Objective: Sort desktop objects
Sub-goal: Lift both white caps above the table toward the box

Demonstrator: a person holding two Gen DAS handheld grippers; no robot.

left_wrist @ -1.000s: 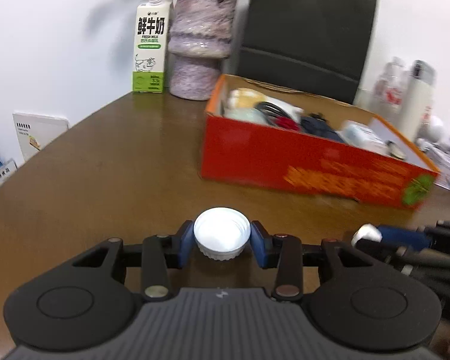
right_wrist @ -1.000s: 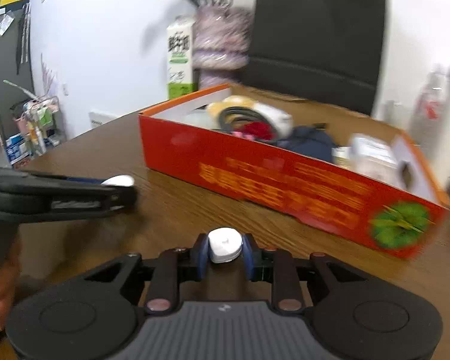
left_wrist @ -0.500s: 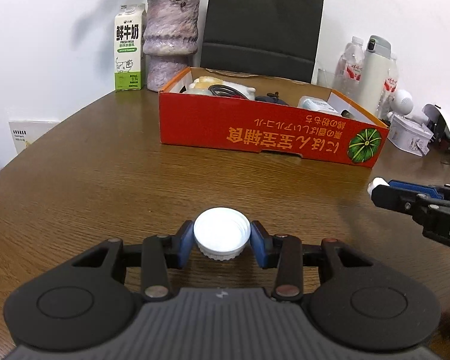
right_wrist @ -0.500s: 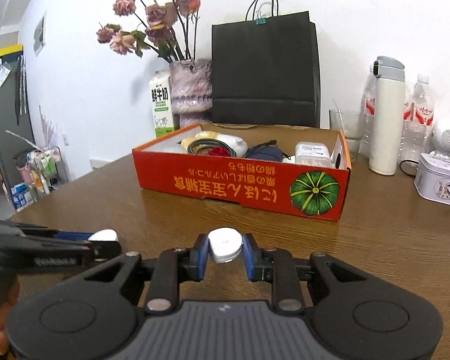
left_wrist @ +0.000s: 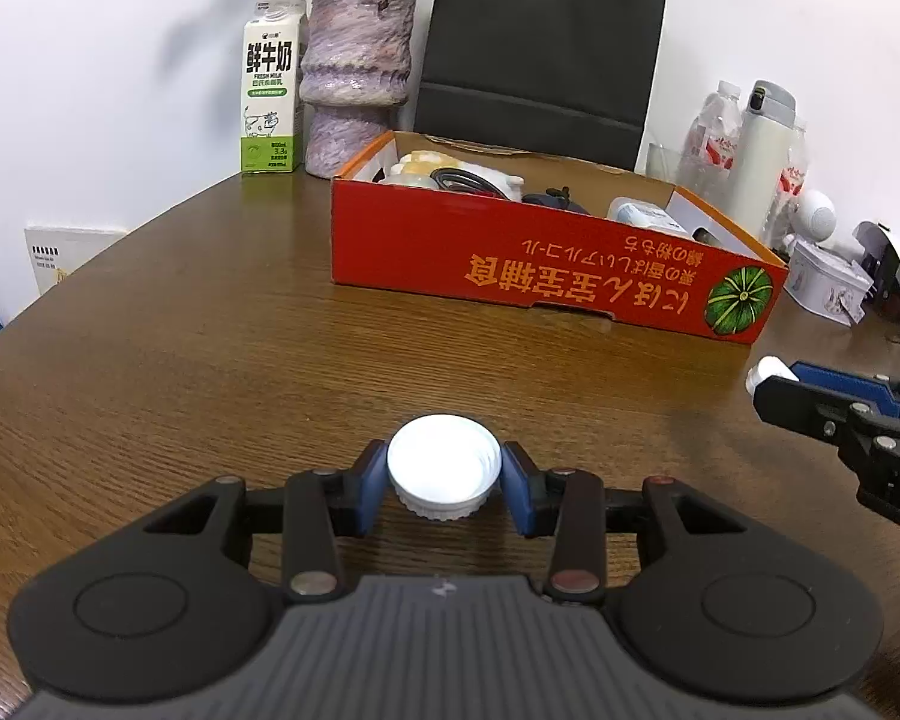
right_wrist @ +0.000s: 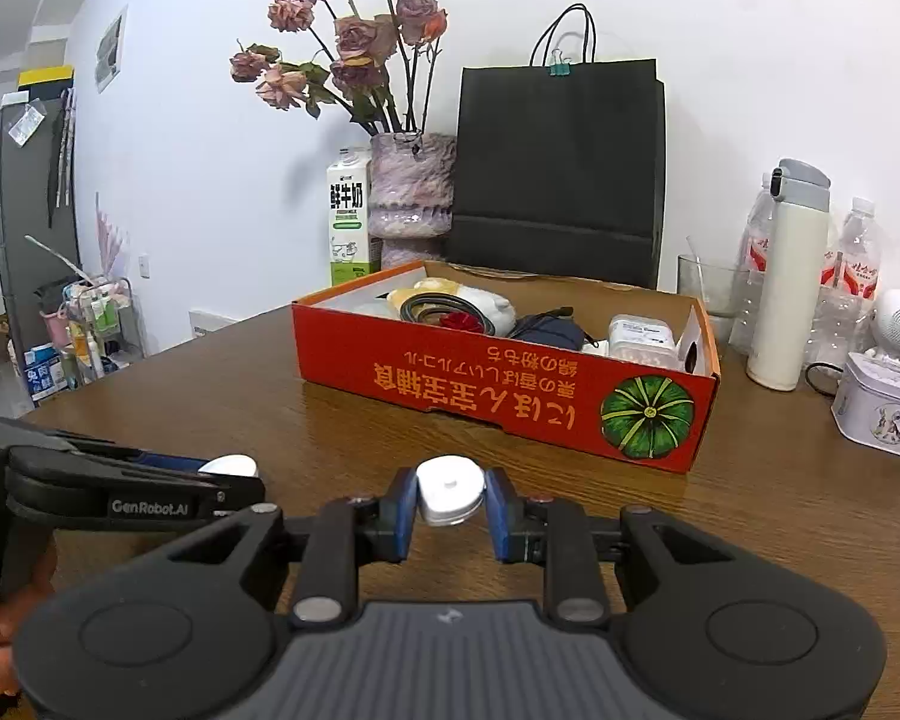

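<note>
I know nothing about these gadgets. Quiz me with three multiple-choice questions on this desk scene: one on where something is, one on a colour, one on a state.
1. Where is the milk carton?
A. inside the red box
B. beside the vase, against the wall
C. lying on the floor

2. What colour is the paper bag?
A. black
B. yellow
C. pink

3. The left tool is:
A. wide open, holding nothing
B. out of sight
C. closed on a white cap

Answers: B, it stands left of the vase; A, it is plainly black; C, both pads press the cap.
</note>
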